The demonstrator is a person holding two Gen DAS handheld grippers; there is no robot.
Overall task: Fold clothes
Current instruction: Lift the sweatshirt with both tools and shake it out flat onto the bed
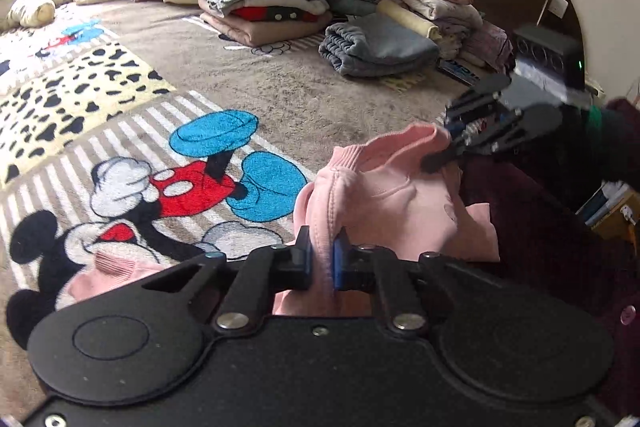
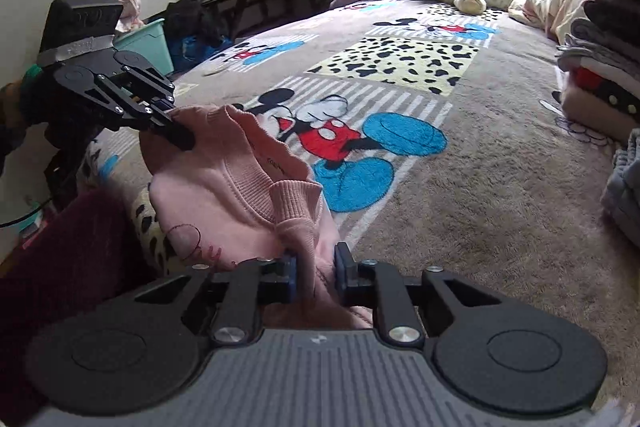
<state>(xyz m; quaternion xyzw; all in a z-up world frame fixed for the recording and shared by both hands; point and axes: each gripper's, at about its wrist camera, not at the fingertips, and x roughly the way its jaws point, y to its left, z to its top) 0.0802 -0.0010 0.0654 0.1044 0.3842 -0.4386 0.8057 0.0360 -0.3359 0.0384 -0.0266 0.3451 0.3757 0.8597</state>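
Both grippers, left gripper (image 1: 322, 259) and right gripper (image 2: 316, 269), pinch pink sweater (image 1: 384, 187) edges above blanket (image 1: 320, 99).

I see a pink sweatshirt (image 1: 392, 195) with ribbed cuffs and a ribbed neckband, bunched and lifted above the cartoon-mouse blanket (image 1: 160, 195) on the bed. Its fabric is gathered in folds at two spots, sagging between them, with the neck opening upward. One ribbed sleeve end (image 1: 108, 263) trails down onto the blanket. Thin red embroidery (image 2: 196, 243) shows on the front.
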